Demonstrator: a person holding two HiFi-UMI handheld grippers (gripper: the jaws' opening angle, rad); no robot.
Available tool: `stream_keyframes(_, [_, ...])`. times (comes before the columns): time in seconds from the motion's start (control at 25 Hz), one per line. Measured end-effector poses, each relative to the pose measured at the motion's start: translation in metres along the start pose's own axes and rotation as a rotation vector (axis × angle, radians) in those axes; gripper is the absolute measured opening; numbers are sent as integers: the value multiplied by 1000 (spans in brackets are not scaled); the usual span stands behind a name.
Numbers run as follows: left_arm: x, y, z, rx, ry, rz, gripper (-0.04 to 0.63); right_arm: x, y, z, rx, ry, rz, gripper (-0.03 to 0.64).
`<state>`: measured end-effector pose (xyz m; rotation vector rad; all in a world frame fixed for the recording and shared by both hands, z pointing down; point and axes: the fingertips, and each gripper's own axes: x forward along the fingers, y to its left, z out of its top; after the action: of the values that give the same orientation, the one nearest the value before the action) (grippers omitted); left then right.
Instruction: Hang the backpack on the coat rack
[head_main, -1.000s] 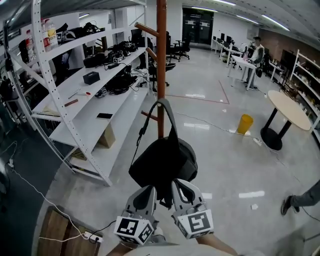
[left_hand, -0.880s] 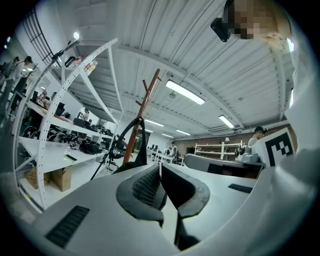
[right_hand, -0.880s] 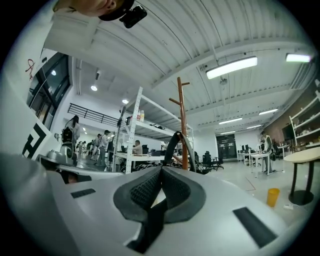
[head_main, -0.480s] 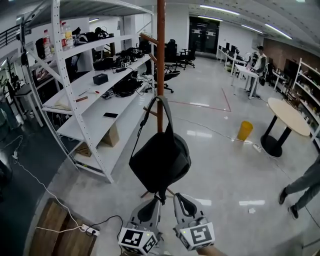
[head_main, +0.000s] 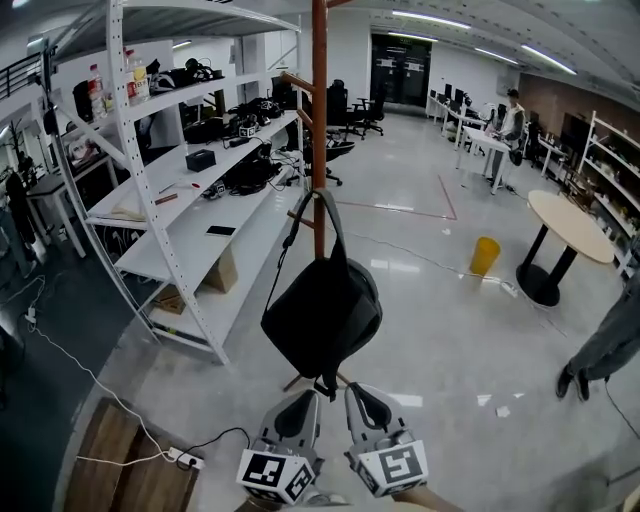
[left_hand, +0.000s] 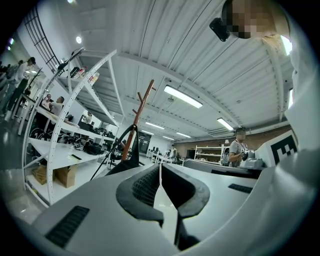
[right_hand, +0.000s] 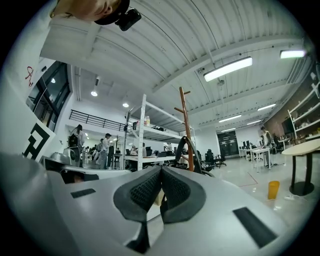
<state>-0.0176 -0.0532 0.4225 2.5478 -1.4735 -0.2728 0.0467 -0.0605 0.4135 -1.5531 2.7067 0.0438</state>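
Backpack hangs by strap from coat rack.

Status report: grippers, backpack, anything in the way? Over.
Left gripper shut, empty; right gripper shut, empty. Backpack hanging on coat rack peg. Nothing in the way.

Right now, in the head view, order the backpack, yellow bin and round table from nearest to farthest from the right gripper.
1. The backpack, hanging just ahead of the right gripper.
2. The yellow bin, on the floor ahead and to the right.
3. The round table, beyond the bin, far right.
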Motion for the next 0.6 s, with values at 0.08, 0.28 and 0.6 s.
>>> stream_keyframes(0.08, [-2, 0, 6, 0, -8, -7, 25, 1, 5, 1, 5, -4, -1, 18])
stream_keyframes(0.28, [-7, 5, 9, 6, -13, -21, 25, 2, 16, 4, 12, -11, -5, 18])
stream_keyframes(0.6, [-11, 6, 10, 7, -8, -37, 25, 5, 24, 5, 22, -14, -7, 18])
